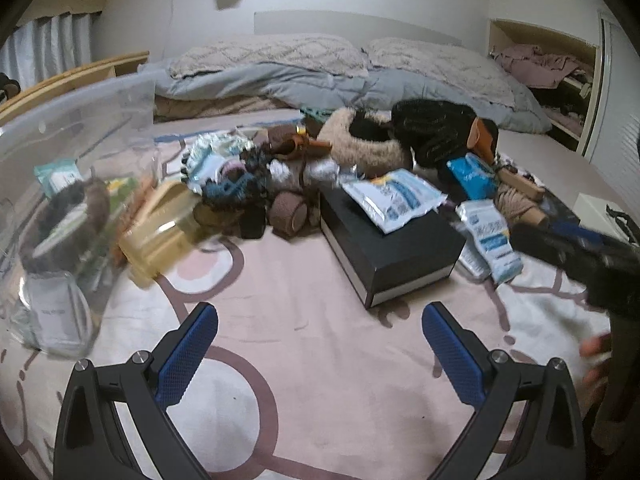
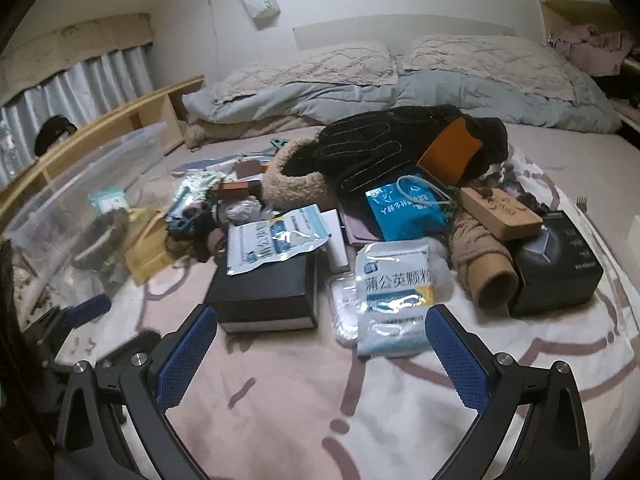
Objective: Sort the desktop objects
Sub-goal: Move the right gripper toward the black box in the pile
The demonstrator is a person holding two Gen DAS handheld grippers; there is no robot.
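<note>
A heap of loose objects lies on a pink patterned blanket (image 1: 320, 360). A black box (image 1: 390, 248) carries a blue-white sachet (image 1: 394, 196); both show in the right wrist view, the box (image 2: 264, 292) and the sachet (image 2: 276, 240). A white-blue medicine packet (image 2: 392, 300) lies just ahead of my right gripper (image 2: 320, 344), which is open and empty. My left gripper (image 1: 320, 344) is open and empty over bare blanket. A clear plastic bin (image 1: 60, 200) at the left holds several items. The right gripper also shows in the left wrist view (image 1: 580, 252), blurred.
A black glove (image 2: 380, 148), a fleece-lined slipper (image 2: 296, 184), a blue bag (image 2: 404, 208), a wooden block (image 2: 500, 212), a knit-wrapped tube (image 2: 484, 268) and a dark carton (image 2: 560, 268) crowd the right. A yellow container (image 1: 160, 236) lies beside the bin. Pillows and a duvet (image 1: 320, 76) lie behind.
</note>
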